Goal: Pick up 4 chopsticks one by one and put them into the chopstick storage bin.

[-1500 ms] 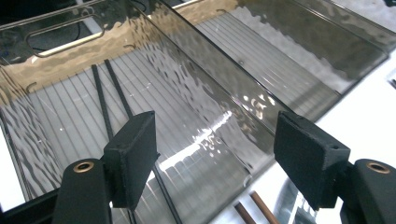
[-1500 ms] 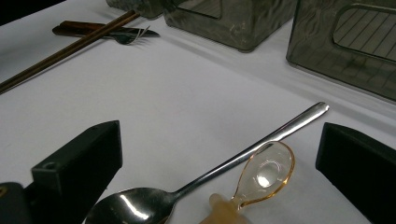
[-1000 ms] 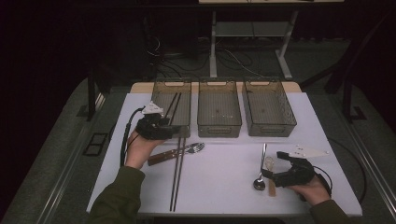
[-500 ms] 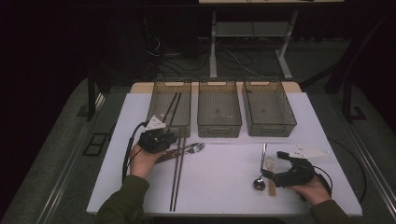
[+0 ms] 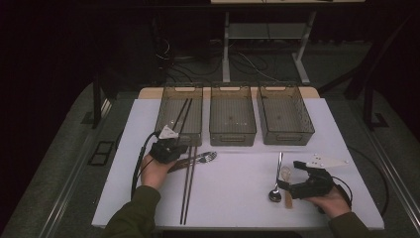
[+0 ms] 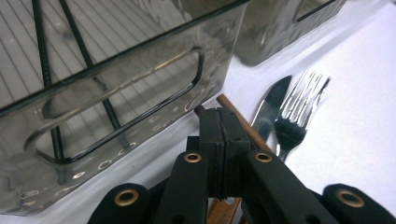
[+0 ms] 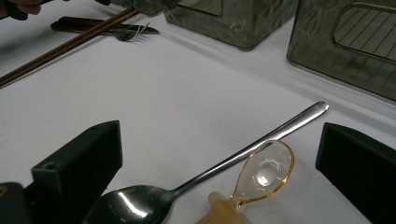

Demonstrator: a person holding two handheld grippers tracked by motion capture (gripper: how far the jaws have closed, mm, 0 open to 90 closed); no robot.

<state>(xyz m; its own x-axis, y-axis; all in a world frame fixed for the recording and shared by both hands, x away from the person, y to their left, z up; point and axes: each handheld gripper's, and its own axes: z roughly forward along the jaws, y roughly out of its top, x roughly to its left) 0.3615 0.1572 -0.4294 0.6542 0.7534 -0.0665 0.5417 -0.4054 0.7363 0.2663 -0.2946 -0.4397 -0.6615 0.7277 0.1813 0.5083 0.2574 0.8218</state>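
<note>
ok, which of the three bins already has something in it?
The left bin, nearest the left tongs: a pair of dark chopsticks lies in it. The middle bin and right bin look empty.

Dark jaws and brown sticks on a white tabletop

The matte black left gripper (image 6: 219, 154) has brass-coloured rivets; the slim wooden chopsticks (image 6: 240, 128) are reddish brown. The shiny steel fork (image 6: 296, 109) gleams silver. The smoky grey translucent plastic bin (image 6: 116, 79) has a ribbed, striped floor. The small clear amber spoon (image 7: 261, 175) looks honey-yellow, perhaps plastic, beside the polished silver metal spoon (image 7: 210, 172).
</note>
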